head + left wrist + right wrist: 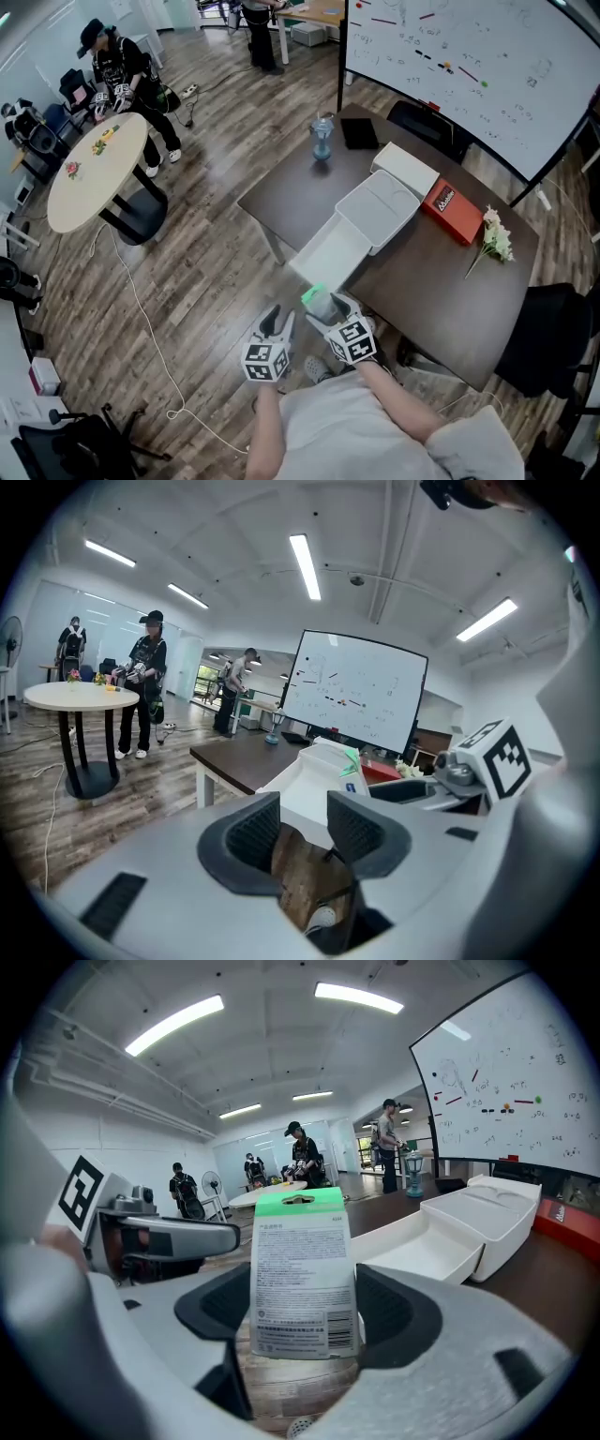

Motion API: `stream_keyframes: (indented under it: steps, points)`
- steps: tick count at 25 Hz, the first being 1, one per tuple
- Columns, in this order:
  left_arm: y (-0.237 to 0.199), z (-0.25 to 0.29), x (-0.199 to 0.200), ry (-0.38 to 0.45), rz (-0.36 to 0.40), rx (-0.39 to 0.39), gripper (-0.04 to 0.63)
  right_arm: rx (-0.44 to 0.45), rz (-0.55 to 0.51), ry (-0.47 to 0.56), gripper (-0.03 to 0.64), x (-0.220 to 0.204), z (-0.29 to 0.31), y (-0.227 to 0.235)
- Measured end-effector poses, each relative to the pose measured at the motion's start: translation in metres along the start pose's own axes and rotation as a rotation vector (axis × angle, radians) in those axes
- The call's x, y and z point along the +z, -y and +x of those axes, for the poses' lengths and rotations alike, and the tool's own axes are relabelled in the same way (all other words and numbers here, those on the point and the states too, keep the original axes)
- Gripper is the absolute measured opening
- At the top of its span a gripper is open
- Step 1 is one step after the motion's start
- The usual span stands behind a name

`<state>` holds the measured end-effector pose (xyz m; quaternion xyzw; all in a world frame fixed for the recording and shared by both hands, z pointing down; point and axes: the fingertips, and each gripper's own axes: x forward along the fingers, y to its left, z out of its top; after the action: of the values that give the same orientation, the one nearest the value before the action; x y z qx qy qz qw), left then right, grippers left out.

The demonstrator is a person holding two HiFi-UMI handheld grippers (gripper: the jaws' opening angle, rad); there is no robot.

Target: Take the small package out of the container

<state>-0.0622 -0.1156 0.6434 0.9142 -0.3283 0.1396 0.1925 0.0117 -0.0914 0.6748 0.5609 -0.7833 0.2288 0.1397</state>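
The right tool (305,1309) is clenched on a small green-topped package (302,1260). It holds the package upright just past the near edge of the dark surface (441,281), above the wooden floor (206,253). The white container (380,208) lies open just beyond, and its flap juts out over that same edge. The left tool (302,825) is released with nothing between its jaws. It sits just beside the right one, also over the floor. Open floor stretches left toward a round table (94,178), well apart.
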Motion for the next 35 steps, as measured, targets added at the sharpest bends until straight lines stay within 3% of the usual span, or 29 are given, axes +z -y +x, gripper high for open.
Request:
stream_keyframes:
  steps: [9, 24, 35]
  points:
    - [-0.006, -0.006, 0.027, 0.085, 0.000, 0.031, 0.008, 0.020, 0.010, 0.085, 0.351, 0.022, -0.001, 0.010]
    - [-0.005, -0.007, 0.012, 0.014, 0.026, 0.044, 0.006, 0.015, -0.011, 0.071, 0.351, 0.013, 0.002, 0.002]
    - [-0.009, -0.011, 0.000, -0.008, 0.009, 0.052, 0.006, -0.036, 0.037, 0.060, 0.351, 0.006, 0.002, 0.013]
